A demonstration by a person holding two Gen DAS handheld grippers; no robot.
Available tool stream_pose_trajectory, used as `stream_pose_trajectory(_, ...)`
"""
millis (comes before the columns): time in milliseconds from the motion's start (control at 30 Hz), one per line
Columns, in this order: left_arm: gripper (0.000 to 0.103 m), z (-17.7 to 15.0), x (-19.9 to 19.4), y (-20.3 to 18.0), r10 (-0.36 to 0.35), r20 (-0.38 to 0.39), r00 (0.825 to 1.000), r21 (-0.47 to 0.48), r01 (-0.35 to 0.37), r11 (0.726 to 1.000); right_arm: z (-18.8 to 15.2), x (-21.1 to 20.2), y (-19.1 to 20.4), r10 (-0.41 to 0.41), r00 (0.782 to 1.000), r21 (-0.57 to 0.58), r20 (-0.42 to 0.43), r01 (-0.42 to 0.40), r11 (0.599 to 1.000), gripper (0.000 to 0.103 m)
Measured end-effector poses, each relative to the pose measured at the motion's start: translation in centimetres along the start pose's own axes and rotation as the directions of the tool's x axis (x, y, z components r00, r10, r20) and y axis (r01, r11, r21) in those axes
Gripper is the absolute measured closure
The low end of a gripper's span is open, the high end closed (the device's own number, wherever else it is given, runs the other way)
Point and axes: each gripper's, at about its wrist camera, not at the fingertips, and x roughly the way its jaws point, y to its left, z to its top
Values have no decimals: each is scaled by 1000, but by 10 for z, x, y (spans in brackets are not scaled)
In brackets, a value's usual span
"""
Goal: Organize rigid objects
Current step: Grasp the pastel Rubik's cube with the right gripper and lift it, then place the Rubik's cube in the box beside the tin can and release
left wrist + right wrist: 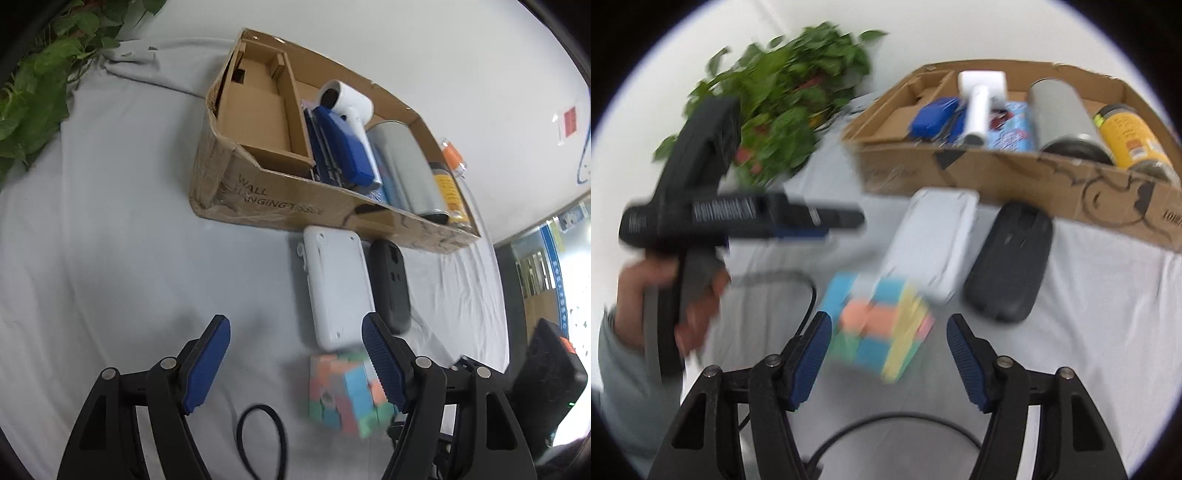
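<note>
A multi-coloured puzzle cube [879, 325] lies on the white cloth just beyond my right gripper [888, 350]. That gripper is open, and the cube sits in line with the gap, with neither pad pressing on it. In the left wrist view the cube [343, 391] is partly hidden behind the right-hand finger of my left gripper [295, 354], which is open with only bare cloth between its pads. A white flat case [338, 288] and a black mouse [391, 284] lie side by side between the cube and the cardboard box [295, 210].
The box [1052, 177] holds a white handheld device [343, 99], a blue item [343, 147], a grey cylinder [406, 170] and a yellow-labelled jar [1134, 136]. A black cable loop [262, 435] lies near the cube. A leafy plant [783, 92] stands at the far left. A hand [690, 295] holds the left gripper [849, 219].
</note>
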Motion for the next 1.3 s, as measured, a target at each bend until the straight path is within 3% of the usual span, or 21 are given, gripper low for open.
stream_pose_trajectory(100,31,-13,0,0,-39,-33,999,-23,38,999,-13,1,9,36,999,-41,-33,-37,998,39)
stream_pose_trajectory(200,29,-29,26,0,-102,-92,991,-79,95,992,-17,19,10,18,997,-44,-70,-21,999,39)
stream_pose_trajectory(267,28,-36,38,3,-190,-82,978,-145,176,974,-16,31,10,1,998,-48,-69,-4,999,47)
stream_pose_trajectory(333,32,-38,40,1,-208,-54,977,-154,197,968,-16,42,11,-7,997,-59,-80,2,998,50)
stream_pose_trajectory(367,34,-39,40,-2,-213,-47,976,-142,205,968,-17,42,16,-24,998,-87,-58,19,996,55)
stream_pose_trajectory(500,33,-44,32,-16,-154,-26,988,-77,152,985,-19,43,25,-55,998,-131,-40,50,990,59)
stream_pose_trajectory(767,33,-44,-25,-48,-149,94,984,-2,150,989,-14,2,38,-26,998,-158,58,35,987,61)
stream_pose_trajectory(900,33,-17,-51,-79,-162,178,971,71,152,986,4,-30,44,-39,989,-199,144,68,978,62)
stream_pose_trajectory(1000,33,21,-46,-103,-194,217,957,113,172,979,29,-49,39,-62,975,-223,213,111,968,62)
stream_pose_trajectory(1133,35,69,-30,-117,-220,210,953,128,196,972,63,-60,16,-88,964,-238,250,149,960,62)
stream_pose_trajectory(1300,35,117,15,-121,-232,146,962,106,218,970,100,-45,-17,-121,969,-245,214,173,954,62)
